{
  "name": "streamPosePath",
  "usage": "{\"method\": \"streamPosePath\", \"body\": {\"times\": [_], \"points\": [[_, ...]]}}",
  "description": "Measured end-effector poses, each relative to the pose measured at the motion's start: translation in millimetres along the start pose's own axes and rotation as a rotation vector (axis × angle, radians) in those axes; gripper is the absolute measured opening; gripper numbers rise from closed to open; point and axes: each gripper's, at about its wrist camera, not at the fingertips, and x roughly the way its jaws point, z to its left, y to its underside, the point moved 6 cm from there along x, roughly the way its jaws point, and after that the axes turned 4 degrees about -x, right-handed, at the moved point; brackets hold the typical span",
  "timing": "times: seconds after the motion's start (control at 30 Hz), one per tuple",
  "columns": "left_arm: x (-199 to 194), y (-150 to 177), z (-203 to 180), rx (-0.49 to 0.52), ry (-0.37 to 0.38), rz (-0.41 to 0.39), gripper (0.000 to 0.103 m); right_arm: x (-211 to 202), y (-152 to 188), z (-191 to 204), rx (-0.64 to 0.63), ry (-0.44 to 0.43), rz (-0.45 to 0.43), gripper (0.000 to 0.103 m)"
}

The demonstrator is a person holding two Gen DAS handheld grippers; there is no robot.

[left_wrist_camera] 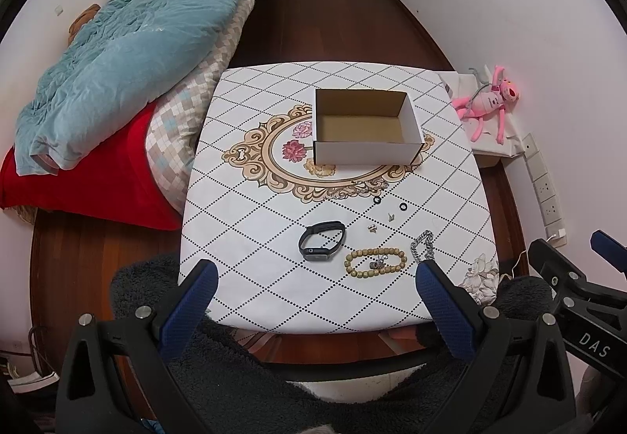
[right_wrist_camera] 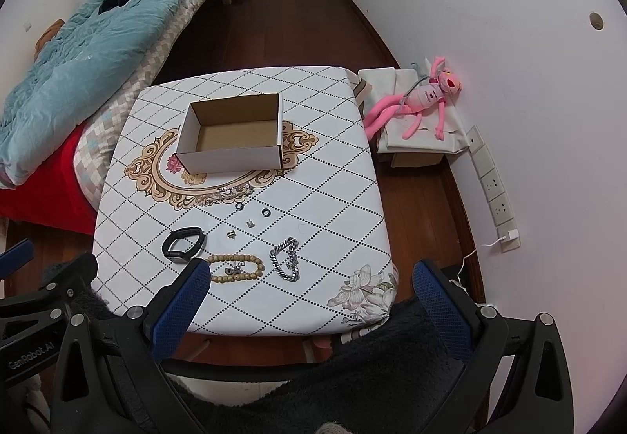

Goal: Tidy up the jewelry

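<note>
On the left of the room, a bed piled with a blue quilt runs along the wall beside a small table covered in a white diamond-patterned cloth. Toward the far middle of the table stands an open cardboard box, showing only its bare brown floor. Nearer the front edge the jewelry lies in a loose row: a black smart band furthest left, then a wooden bead bracelet with a small metal charm inside its loop, then a silver chain bracelet just beside it on the right. Between this row and the box sit two small black rings and two tiny metal pieces, all apart from each other. Off the table's right side a pink plush toy lies on a cloth-covered stand against the wall. The left gripper hovers above the near edge with its blue-padded fingers spread wide and nothing between them; the right gripper hangs likewise, wide and gripping nothing.
</note>
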Motion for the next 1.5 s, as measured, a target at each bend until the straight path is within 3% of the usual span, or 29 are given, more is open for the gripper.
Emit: {"method": "streamPosePath", "body": {"times": [1.5], "points": [[-10.3,-1.1,2.1,-0.019,0.038,-0.025,0.103,-10.1,-6.6,-4.9,-0.005,0.009,-0.019,0.103]]}}
